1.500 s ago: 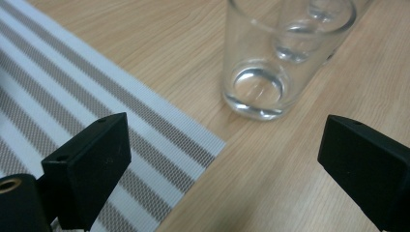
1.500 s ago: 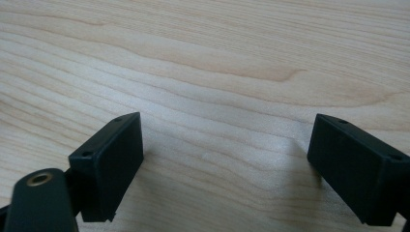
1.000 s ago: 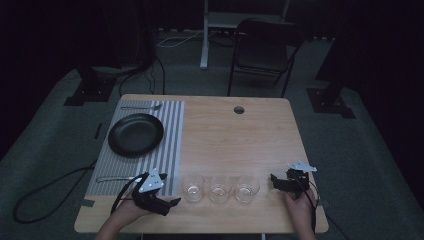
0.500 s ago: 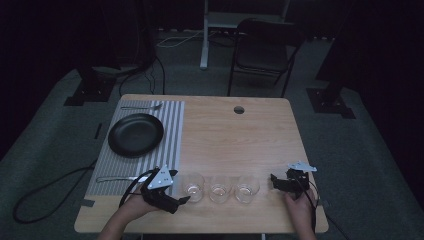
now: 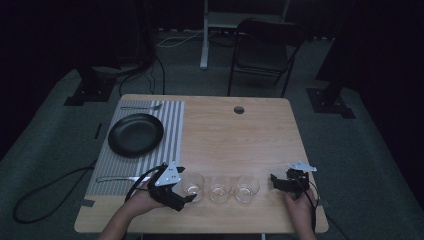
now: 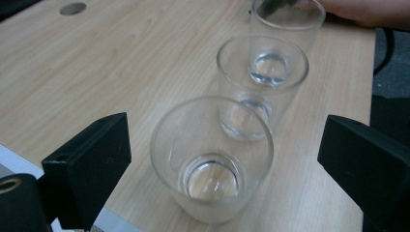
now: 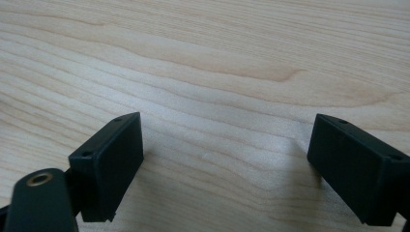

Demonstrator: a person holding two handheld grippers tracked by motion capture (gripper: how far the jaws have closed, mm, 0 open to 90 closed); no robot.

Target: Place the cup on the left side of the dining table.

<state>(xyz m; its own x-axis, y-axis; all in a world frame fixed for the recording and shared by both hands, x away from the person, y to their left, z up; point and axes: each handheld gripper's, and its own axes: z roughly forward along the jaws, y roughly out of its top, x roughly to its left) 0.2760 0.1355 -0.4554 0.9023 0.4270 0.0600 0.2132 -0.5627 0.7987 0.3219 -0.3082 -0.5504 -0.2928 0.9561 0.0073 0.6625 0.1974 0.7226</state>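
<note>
Three glasses: clear, round tumblers (image 6: 212, 159) I see lined up on pale wood-grain desk (image 5: 235, 135).
Left hand-held gripper (image 6: 217, 164): wide, straddling the nearest.
Right hand-held gripper (image 7: 227, 164): wide, bare.

Right gripper (image 7: 226, 169): two black block-shaped jaws spread wide, nothing between them. Below and ahead is bare light wooden tabletop (image 7: 208, 63) with wavy grain, jaw shadows falling on it just by each block. A small brass-coloured ring (image 7: 39, 180) sits in the black housing at bottom left, next to the left jaw.
</note>
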